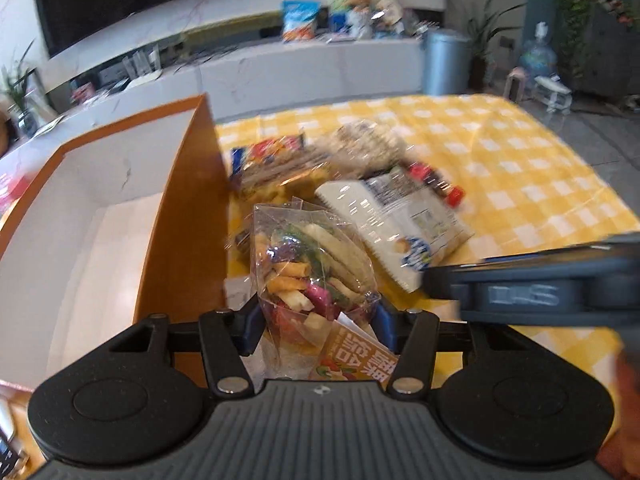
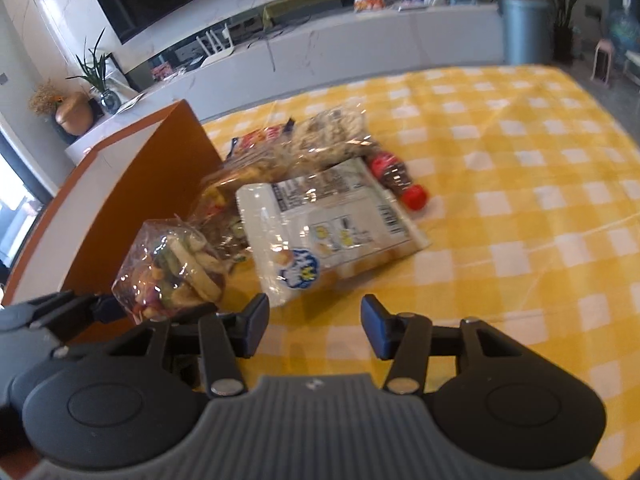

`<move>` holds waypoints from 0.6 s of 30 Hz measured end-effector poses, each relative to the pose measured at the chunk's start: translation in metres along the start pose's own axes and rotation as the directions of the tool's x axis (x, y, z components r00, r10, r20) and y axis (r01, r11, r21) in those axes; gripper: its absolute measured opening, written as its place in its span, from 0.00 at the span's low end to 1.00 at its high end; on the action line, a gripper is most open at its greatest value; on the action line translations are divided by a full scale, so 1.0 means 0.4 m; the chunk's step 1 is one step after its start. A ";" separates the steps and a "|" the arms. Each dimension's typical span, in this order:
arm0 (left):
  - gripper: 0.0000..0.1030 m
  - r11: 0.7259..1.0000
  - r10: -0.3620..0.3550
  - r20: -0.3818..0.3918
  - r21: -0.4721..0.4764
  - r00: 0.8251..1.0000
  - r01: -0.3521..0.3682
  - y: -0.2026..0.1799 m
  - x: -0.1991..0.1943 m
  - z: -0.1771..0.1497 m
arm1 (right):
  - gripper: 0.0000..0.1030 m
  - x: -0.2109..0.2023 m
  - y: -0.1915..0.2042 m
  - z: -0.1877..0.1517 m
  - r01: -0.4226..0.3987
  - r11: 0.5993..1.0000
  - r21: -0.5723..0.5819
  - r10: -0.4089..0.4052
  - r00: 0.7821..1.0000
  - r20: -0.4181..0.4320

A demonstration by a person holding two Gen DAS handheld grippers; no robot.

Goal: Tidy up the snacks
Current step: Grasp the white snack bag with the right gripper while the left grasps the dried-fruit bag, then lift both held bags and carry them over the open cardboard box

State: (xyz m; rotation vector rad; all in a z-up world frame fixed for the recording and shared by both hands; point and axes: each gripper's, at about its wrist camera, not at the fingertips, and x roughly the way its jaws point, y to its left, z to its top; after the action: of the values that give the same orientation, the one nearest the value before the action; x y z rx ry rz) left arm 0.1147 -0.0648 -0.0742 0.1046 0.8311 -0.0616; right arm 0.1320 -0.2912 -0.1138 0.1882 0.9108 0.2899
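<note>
The left gripper (image 1: pixel 316 322) has its jaws clamped on a clear bag of mixed vegetable crisps (image 1: pixel 308 272), just right of the orange box (image 1: pixel 188 216). The right gripper (image 2: pixel 316 330) stands with jaws apart, nothing between them, near the white snack bag (image 2: pixel 324 232).

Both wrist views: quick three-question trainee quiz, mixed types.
1. True or false: the left hand-held gripper is clamped on the clear bag of mixed vegetable chips.
2. What lies between the fingers of the right hand-held gripper? A) white snack bag B) nothing C) bottle
3. Which side of the snack pile does the orange box stand on in the right wrist view?

Key: 1 true; 2 B; 3 left.
</note>
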 end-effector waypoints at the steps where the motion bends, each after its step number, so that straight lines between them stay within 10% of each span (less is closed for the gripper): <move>1: 0.60 1.000 -0.003 0.008 0.007 1.000 0.003 0.002 -0.003 -0.003 | 0.49 0.012 0.004 0.007 -0.002 1.000 -0.003 0.002 1.000 -0.013; 10: 0.60 0.998 -0.056 -0.012 -0.023 0.998 0.056 0.021 0.025 -0.007 | 0.48 0.100 0.003 0.036 -0.049 0.989 0.139 0.063 0.993 -0.097; 15: 0.60 0.997 -0.075 -0.020 -0.035 0.997 0.074 0.027 0.031 -0.005 | 0.03 0.109 -0.008 0.030 -0.033 0.980 0.196 0.052 0.994 -0.092; 18: 0.60 0.996 -0.083 -0.019 -0.039 0.996 0.082 0.031 0.033 -0.008 | 0.00 0.084 -0.029 0.022 -0.018 0.977 0.211 0.034 0.997 -0.070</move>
State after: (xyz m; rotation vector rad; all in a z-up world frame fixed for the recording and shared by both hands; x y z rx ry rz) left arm 0.1224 -0.0524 -0.0851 0.0355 0.8568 -0.1225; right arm 0.1603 -0.2915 -0.1367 0.3871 1.0118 0.2255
